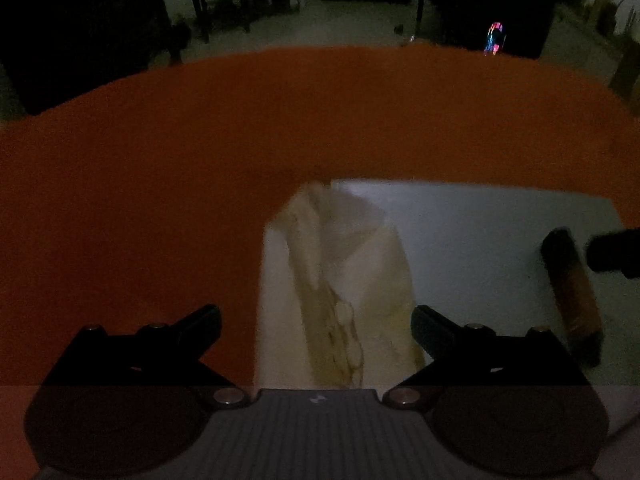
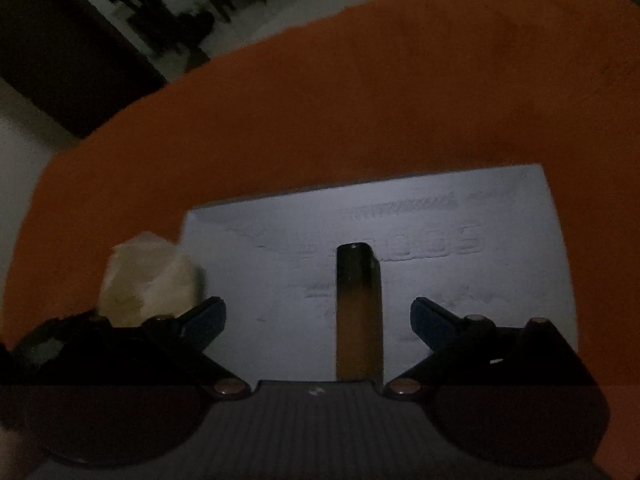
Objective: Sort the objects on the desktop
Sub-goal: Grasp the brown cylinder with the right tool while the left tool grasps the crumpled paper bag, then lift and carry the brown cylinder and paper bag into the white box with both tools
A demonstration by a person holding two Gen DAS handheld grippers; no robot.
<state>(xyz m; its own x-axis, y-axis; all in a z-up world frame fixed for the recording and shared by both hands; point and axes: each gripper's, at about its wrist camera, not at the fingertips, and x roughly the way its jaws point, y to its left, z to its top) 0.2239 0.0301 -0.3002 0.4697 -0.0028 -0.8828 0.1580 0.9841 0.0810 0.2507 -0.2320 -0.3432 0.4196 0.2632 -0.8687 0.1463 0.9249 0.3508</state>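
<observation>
Dim lighting in both views, detail is poor. Left gripper (image 1: pixel 316 324) has its jaws spread wide, nothing pinched; a crumpled wad of paper (image 1: pixel 344 280) sits right between and ahead of the two fingers, cream-white, creased, with yellowish stains low on it, not touching either finger as far as the view shows. The wad rests on the left corner of a white sheet (image 1: pixel 480 248) that lies flat on the orange table (image 1: pixel 160 160). Off to the right of the left gripper, near the sheet's right edge, lies a brown stick (image 1: pixel 570 296), dark at its far end, and a dark shape beside its far end looks like the other gripper's finger, but it's too dark to be sure. Right gripper (image 2: pixel 318 320) also has its jaws spread, holding nothing; the brown stick (image 2: pixel 358 312) lies lengthwise between the fingers, pointing away from the camera, its far tip black and the rest amber-brown, a clear gap on both sides. It lies on the white sheet (image 2: pixel 500 280), which carries faint embossed or printed lettering ahead of the stick, unreadable. The paper wad (image 2: pixel 148 280) shows just beyond and left of the right gripper's left finger, at the sheet's left edge over the orange table (image 2: pixel 360 100). Dark furniture and pale floor beyond the table.
</observation>
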